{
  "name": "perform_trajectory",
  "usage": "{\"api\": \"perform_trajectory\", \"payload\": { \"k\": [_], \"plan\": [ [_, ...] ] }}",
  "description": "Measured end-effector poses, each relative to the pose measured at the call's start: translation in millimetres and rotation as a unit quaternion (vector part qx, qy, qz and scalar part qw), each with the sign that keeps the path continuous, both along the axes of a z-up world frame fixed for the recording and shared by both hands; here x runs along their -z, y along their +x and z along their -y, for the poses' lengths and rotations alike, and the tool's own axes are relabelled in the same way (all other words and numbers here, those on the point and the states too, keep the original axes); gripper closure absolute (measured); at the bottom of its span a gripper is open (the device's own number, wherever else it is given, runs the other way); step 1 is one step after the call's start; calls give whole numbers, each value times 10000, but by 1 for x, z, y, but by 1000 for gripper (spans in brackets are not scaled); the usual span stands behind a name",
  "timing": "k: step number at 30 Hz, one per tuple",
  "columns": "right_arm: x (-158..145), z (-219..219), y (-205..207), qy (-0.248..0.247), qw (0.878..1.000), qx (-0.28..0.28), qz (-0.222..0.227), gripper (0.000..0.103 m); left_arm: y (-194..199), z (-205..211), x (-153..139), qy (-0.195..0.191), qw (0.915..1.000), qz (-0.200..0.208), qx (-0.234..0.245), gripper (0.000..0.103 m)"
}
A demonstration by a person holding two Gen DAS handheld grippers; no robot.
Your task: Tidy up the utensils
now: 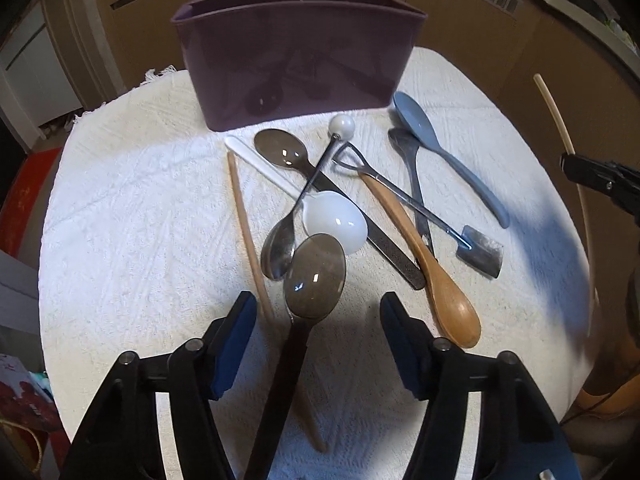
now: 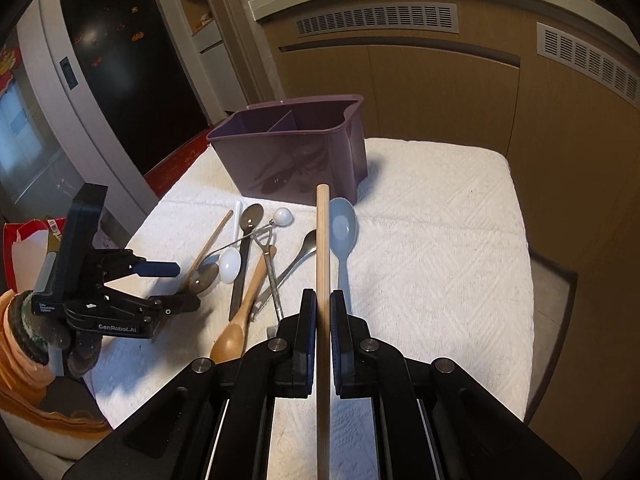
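Wooden chopstick (image 2: 322, 248) between blue pads (image 2: 309, 320)

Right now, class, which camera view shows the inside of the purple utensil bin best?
The right wrist view: it looks down past the rim of the purple utensil bin and shows a divider inside. The left wrist view shows only the bin's glossy front wall and rim.
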State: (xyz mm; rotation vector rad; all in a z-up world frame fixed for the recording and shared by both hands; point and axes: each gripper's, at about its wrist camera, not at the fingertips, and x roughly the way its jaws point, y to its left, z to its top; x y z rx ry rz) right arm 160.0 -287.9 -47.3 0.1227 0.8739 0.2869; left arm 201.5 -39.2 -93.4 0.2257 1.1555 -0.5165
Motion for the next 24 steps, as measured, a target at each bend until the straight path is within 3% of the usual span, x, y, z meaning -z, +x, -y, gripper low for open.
{"api": "perform_trajectory", "payload": {
  "k": [1,8,13,15,24],
  "plan": [
    [1,1,0,10,10000,2,-3,96,0,3,1,27,10000,-6,25,53],
    [5,-1,2,52,10000,-20,-43,96,9,17,3,256,9996,51,71,54],
    [5,-7,-2,11,10000,-62,-48,96,11,23,11,414,9991,-7,122,61],
    [5,-9,-3,-6,9999,-83,-61,96,12,22,10,405,9991,23,74,72],
    [2,-32,-5,-126,9996,-256,-70,96,-2,-7,-4,-8,9991,254,-338,72]
  ]
}}
